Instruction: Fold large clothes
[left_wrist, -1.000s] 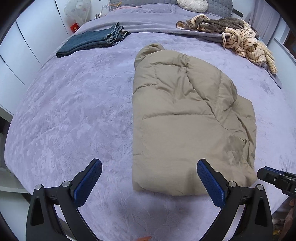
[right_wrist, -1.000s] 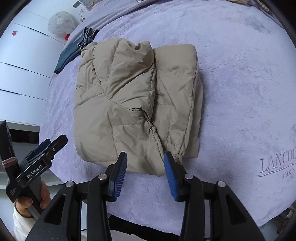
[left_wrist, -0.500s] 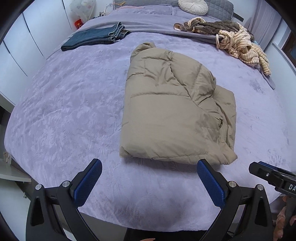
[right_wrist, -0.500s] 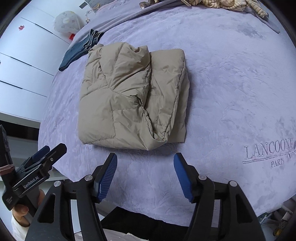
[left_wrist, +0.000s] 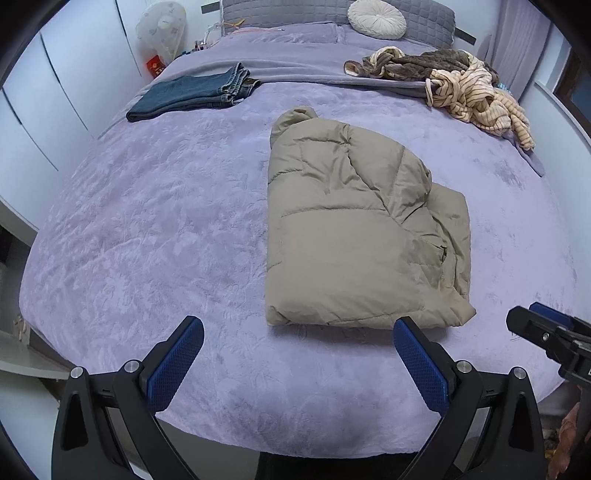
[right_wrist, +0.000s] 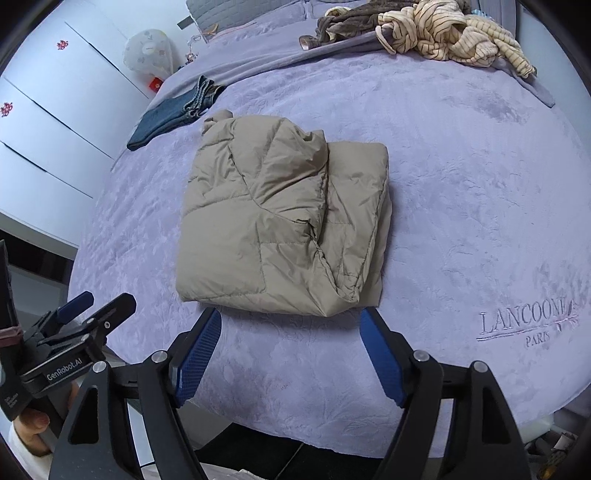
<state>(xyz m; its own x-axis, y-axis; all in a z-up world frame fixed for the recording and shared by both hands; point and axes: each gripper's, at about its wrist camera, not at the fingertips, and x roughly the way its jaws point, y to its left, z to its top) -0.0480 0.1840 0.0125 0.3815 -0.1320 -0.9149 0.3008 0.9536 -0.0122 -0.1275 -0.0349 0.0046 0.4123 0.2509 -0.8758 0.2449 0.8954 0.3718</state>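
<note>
Both grippers have drawn back; the folded jacket (left_wrist: 354, 236) lies beyond their empty fingers (right_wrist: 199, 354), the right's opening.

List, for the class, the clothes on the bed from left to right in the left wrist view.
folded jeans → folded tan puffer jacket → heap of brown and striped clothes

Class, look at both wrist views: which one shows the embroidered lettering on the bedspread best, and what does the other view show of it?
The right wrist view. There the lettering is stitched into the purple bedspread, readable, to the right of the folded tan jacket. The left wrist view shows none of it, only bedspread.
</note>
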